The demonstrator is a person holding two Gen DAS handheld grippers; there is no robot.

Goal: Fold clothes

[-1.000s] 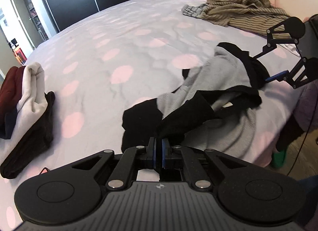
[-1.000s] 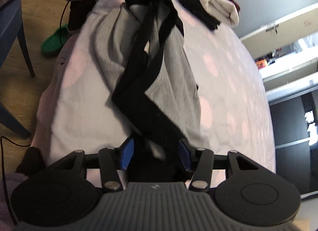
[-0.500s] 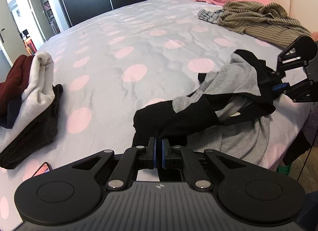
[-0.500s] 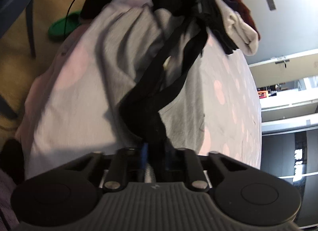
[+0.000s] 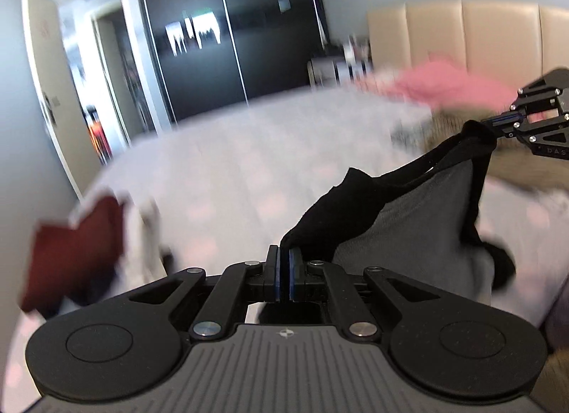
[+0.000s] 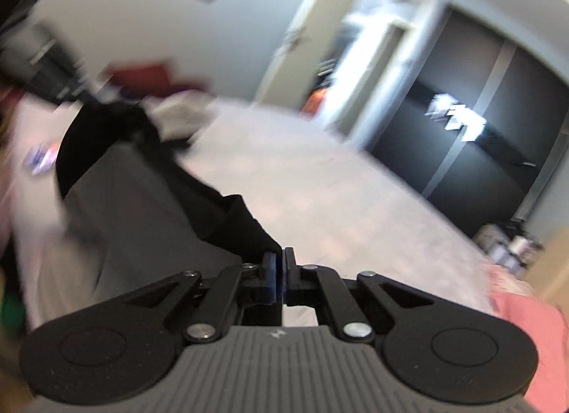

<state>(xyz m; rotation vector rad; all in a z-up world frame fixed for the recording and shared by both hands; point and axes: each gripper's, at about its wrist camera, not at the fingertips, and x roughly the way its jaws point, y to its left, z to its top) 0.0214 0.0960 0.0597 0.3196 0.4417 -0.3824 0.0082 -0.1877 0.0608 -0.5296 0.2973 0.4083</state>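
Grey-black garment (image 5: 419,221) stretched between left tongs (image 5: 284,253) and right tongs (image 6: 280,256), both clamped on black edge.

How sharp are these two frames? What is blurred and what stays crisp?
Left wrist view: bed and pink pillow smeared by motion blur; left gripper and the grey-and-black garment crisp. Right wrist view: heavier smear over the room; right gripper sharp. Fisheye bends edges in both.
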